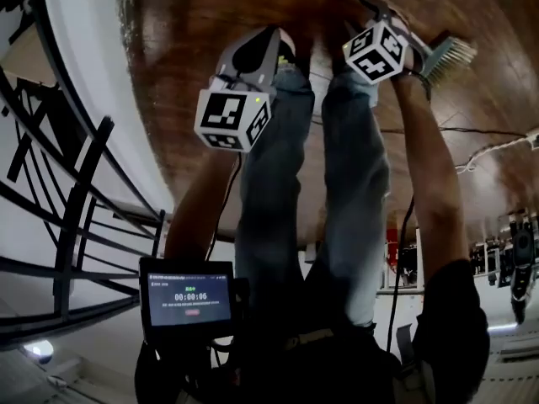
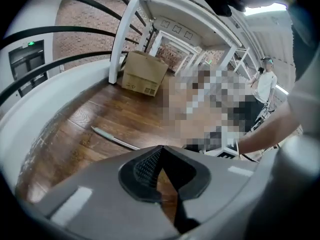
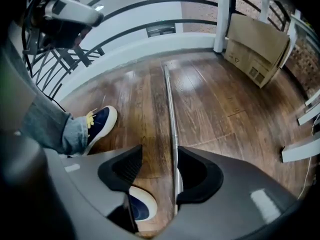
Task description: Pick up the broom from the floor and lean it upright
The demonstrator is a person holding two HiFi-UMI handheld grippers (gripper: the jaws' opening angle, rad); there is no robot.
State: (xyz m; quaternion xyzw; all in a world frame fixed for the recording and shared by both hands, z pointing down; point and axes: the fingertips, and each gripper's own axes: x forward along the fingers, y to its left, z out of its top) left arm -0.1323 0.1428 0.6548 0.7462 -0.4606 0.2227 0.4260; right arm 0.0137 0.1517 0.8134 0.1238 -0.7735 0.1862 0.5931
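Note:
The broom lies flat on the dark wooden floor. In the head view its bristled head (image 1: pixel 449 55) shows just beyond my right gripper (image 1: pixel 383 36). In the right gripper view the thin metal handle (image 3: pixel 170 104) runs away along the planks and passes between the jaws, close to the right pad. My right gripper (image 3: pixel 159 154) is open, with a wide gap. My left gripper (image 2: pixel 161 149) is shut with nothing in it and hangs above the floor; the handle's far end (image 2: pixel 112 137) lies ahead of it to the left. The head view shows the left gripper (image 1: pixel 268 47) over the person's shoes.
The person's blue shoes (image 3: pixel 102 121) stand just left of the handle. A cardboard box (image 3: pixel 257 49) sits by white table legs (image 2: pixel 120 44). A curved white kerb with black railing (image 1: pixel 76 209) bounds the floor. A cable (image 1: pixel 493 148) lies at the right. Another person (image 2: pixel 265 84) stands far off.

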